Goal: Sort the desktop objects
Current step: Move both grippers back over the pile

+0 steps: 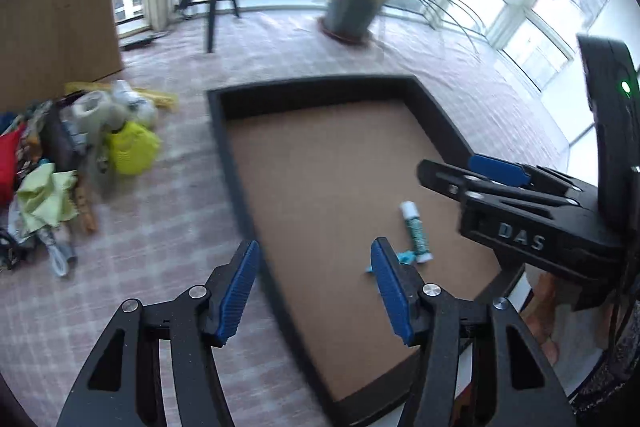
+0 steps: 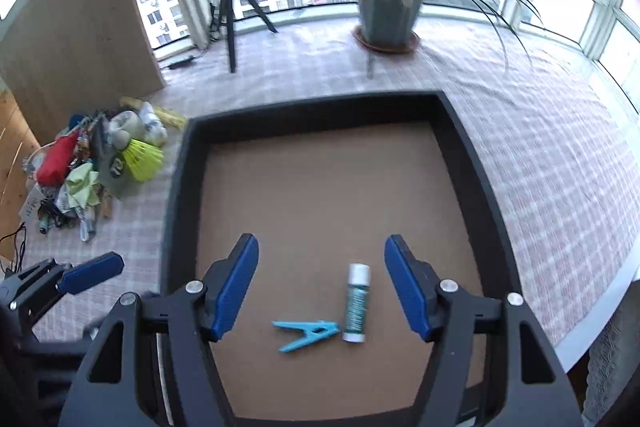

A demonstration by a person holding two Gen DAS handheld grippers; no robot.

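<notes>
A black tray (image 2: 476, 167) with a brown floor lies on the checked cloth; it also shows in the left wrist view (image 1: 228, 163). In it lie a white-and-green tube (image 2: 356, 305) and a light blue clothes peg (image 2: 306, 335). The tube (image 1: 416, 233) and part of the peg (image 1: 404, 259) also show in the left wrist view. My right gripper (image 2: 322, 287) is open and empty above the tray, over these two. My left gripper (image 1: 316, 291) is open and empty over the tray's left rim. A pile of mixed objects (image 2: 96, 167) lies left of the tray, also in the left wrist view (image 1: 80, 155).
A potted plant (image 2: 388, 7) and a tripod (image 2: 232, 15) stand at the far side by the windows. A wooden panel (image 2: 76, 39) stands at the far left. The table edge runs along the right (image 2: 600, 311).
</notes>
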